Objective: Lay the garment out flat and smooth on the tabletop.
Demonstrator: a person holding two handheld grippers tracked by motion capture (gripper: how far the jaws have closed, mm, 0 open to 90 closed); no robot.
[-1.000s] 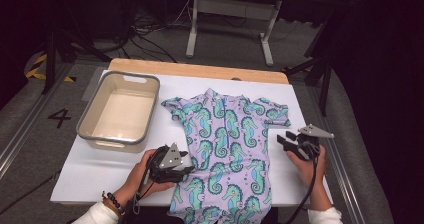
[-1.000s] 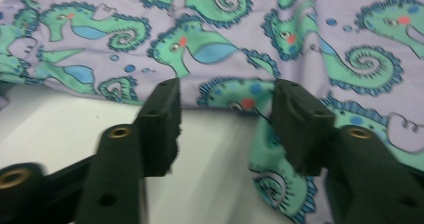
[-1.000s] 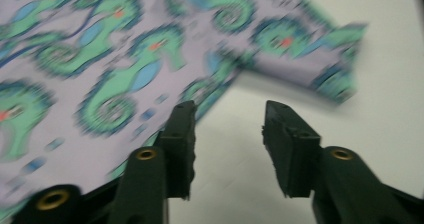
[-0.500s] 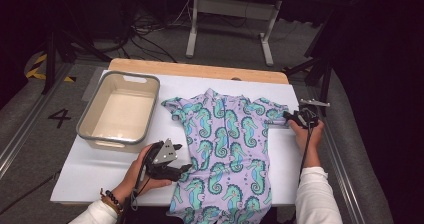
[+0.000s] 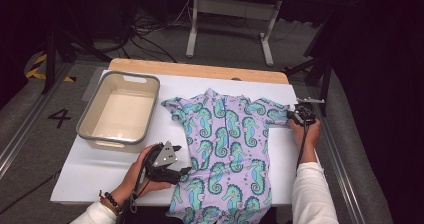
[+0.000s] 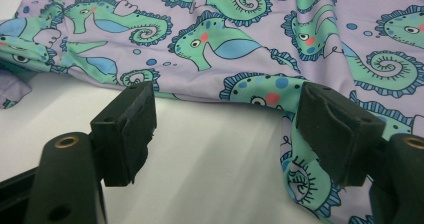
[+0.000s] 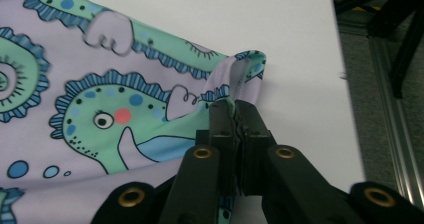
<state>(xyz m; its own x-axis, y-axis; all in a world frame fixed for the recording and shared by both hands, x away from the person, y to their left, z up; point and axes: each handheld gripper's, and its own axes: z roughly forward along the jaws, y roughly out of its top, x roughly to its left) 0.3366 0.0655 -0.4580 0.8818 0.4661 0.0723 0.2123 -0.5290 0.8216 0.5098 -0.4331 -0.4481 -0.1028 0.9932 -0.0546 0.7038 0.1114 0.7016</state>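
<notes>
A lavender child's garment (image 5: 225, 144) printed with green seahorses lies flat on the white sheet, neck toward the far side. My right gripper (image 5: 293, 115) is at its right sleeve (image 5: 276, 111). In the right gripper view the jaws (image 7: 235, 106) are shut on the sleeve's hem (image 7: 245, 69). My left gripper (image 5: 181, 174) rests at the garment's lower left edge. Its jaws (image 6: 225, 129) have just been opening and stand open. Bare white sheet lies between them, and the fabric (image 6: 225, 44) begins just beyond the pads.
A grey tub (image 5: 150, 109) stands on the left of the white sheet (image 5: 95, 179). The wooden table edge (image 5: 200, 70) runs along the back. Metal rails flank the table, and a white stand and cables are on the floor behind.
My right gripper moved from the near right of the table up to the right sleeve and shut on it. My left gripper stayed put while its jaws spread wider.
</notes>
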